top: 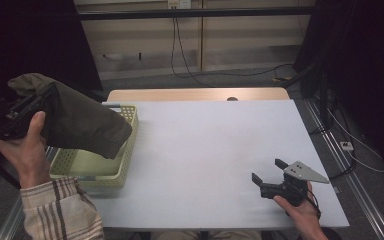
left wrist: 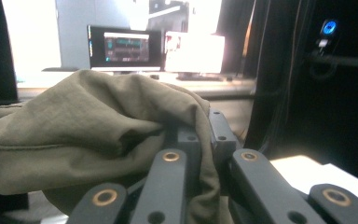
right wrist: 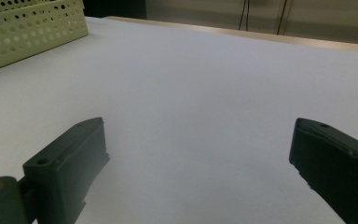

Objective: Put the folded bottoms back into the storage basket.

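An olive-green cloth (top: 80, 120) hangs bunched over the pale green perforated basket (top: 126, 159) at the table's left edge. Its lower end dips toward the basket's inside. My left gripper (top: 42, 102) is raised at the far left and shut on the cloth's upper end. In the left gripper view the cloth (left wrist: 84, 130) drapes over the left gripper (left wrist: 198, 137) and hides most of its jaws. My right gripper (top: 266, 170) rests low at the front right of the white table (top: 205, 135). The right gripper (right wrist: 200, 144) is open, with bare table between its jaws.
The basket's corner (right wrist: 28, 32) lies far left of my right gripper. Beyond the table are a wooden edge (top: 195, 94), cables on the floor and dark curtains. A metal rail (top: 350, 170) runs along the right side.
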Demonstrator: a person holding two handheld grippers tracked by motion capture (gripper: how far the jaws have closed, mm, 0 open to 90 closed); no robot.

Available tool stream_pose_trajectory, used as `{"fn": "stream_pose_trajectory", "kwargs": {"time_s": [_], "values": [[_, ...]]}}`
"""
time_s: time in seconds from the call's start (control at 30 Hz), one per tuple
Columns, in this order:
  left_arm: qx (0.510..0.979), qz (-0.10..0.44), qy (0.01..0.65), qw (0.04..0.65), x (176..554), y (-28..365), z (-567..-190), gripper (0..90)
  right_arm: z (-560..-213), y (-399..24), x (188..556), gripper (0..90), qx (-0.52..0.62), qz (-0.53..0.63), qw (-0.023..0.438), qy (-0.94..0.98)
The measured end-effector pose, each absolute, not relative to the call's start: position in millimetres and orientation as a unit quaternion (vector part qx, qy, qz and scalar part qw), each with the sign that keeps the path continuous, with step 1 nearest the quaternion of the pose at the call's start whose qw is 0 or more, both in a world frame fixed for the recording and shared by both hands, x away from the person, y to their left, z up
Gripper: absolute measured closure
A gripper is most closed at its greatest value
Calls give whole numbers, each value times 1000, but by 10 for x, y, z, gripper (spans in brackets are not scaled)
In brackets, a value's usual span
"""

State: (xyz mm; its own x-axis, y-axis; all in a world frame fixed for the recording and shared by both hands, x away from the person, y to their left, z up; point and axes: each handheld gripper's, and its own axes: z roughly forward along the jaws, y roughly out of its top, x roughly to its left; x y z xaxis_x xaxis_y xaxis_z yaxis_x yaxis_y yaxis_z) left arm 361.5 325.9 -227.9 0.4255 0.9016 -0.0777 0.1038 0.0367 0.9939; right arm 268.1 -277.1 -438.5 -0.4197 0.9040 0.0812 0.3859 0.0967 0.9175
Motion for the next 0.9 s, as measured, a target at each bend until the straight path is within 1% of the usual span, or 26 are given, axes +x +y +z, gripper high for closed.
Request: {"fn": "stream_pose_trajectory", "kwargs": {"time_s": [0.13,0.27,0.37,0.4,0.6,0.9], "values": [[624,331,433,560,3677,3316,-2373,871,-4385,-2769,2684,39,467,482,269,691],[632,325,447,543,3706,3369,-2489,870,-4386,-2763,2687,39,467,481,270,692],[632,320,448,545,3711,3387,-2508,870,-4386,-2755,2686,39,468,480,268,691],[640,317,447,540,3713,3388,-2519,870,-4387,-2756,2686,39,467,481,268,692],[650,307,449,531,3730,3411,-2564,870,-4387,-2758,2682,39,465,481,266,693],[672,290,436,524,3757,3409,-2603,869,-4387,-2748,2684,39,463,482,267,695]]}}
